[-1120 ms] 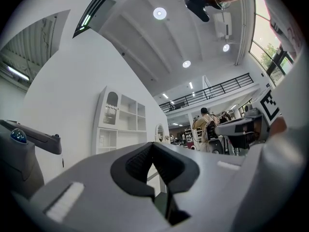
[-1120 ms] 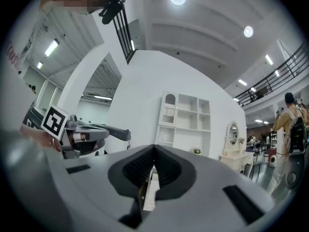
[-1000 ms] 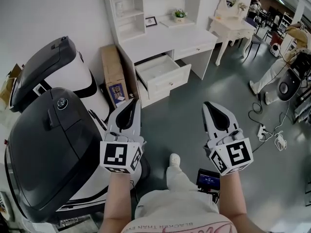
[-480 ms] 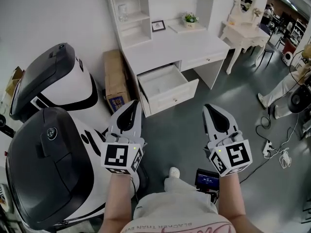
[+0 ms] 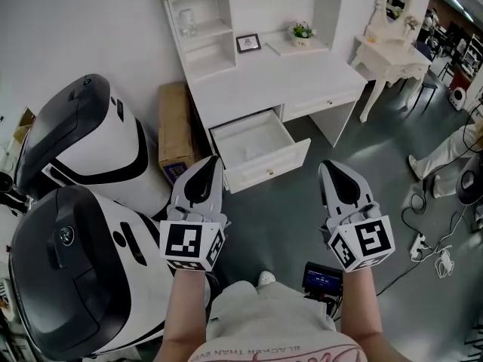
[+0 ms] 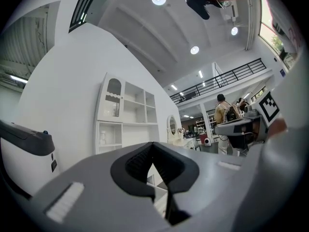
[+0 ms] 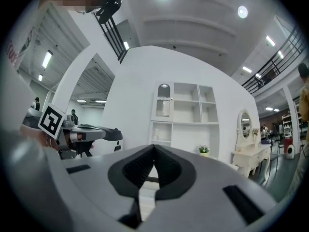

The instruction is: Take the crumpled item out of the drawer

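Note:
A white desk (image 5: 283,78) with a shelf unit stands ahead, and its left drawer (image 5: 259,148) is pulled open. The part of the drawer's inside that shows looks white and bare; I see no crumpled item in it from here. My left gripper (image 5: 209,160) and right gripper (image 5: 330,165) are held side by side above the grey floor, short of the drawer's front. Each is shut with nothing between its jaws. In the left gripper view the gripper (image 6: 152,144) points at the desk, and so does the gripper (image 7: 154,147) in the right gripper view.
Two large black-and-white machines (image 5: 90,138) (image 5: 72,270) fill the left side. A cardboard box (image 5: 172,127) leans between them and the desk. A white vanity table (image 5: 389,51) stands at the right, with a person's leg (image 5: 445,149) and floor cables (image 5: 426,240) beyond.
The desk and open drawer have come nearer and lower in the head view. Both grippers keep the same stance, shut and empty.

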Tool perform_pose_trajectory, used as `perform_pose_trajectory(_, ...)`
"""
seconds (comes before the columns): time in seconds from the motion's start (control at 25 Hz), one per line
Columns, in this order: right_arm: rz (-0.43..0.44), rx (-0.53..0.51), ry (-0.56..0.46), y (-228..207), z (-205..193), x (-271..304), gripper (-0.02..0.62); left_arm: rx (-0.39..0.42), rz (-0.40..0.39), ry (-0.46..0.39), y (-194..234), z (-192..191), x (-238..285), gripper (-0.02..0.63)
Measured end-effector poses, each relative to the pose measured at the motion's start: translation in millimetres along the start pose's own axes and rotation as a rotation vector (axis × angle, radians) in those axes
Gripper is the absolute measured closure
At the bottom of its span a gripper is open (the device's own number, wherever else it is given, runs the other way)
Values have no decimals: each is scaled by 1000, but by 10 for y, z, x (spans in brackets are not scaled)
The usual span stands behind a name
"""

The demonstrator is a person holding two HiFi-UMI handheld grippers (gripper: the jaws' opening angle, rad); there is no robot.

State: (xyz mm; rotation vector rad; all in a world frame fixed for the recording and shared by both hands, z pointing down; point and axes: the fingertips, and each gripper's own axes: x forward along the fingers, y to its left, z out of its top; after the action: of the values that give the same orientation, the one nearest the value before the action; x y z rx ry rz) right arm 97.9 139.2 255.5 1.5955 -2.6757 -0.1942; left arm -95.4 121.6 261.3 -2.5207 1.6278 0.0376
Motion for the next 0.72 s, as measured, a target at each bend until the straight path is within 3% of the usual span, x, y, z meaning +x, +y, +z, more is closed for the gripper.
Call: perform_pose_trajectory(0.72, 11, -1, 32, -379, -267, 695, 589, -7, -4, 33, 319, -272, 749, 600)
